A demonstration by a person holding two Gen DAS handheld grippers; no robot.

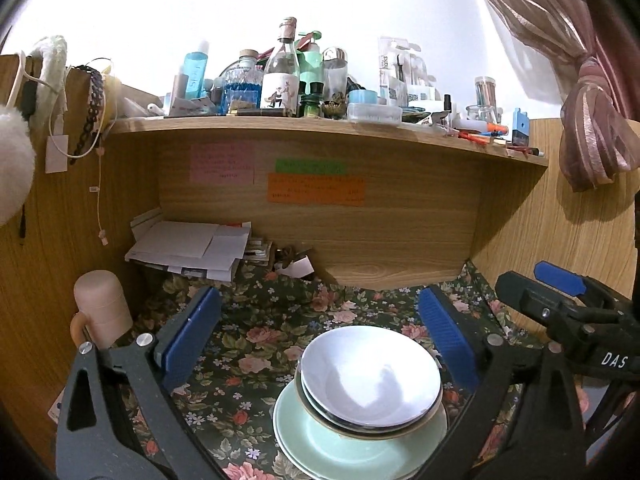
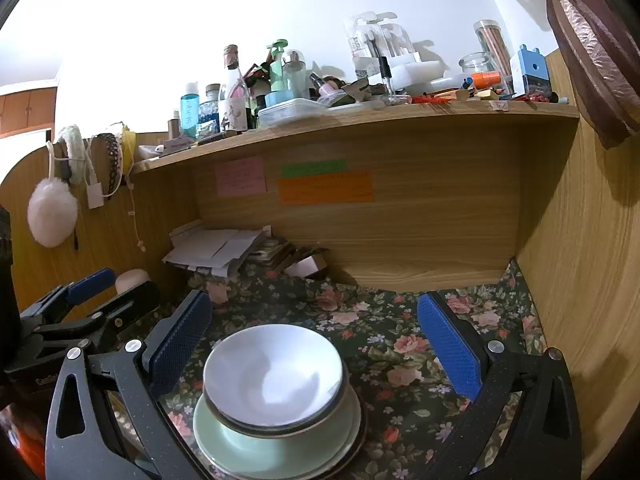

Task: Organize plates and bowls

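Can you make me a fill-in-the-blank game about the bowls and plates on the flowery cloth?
1. The white bowls sit stacked on top of ___ plates.
2. The tablecloth is covered with printed ___.
3. Both the left gripper and the right gripper have their jaws ___.
4. The orange note sticks under the ___ note.

Missing words: green; flowers; open; green

Two wrist views side by side, low, near, facing the desk shelf (image 1: 320,132), sharing the stacked dishes (image 2: 276,392)
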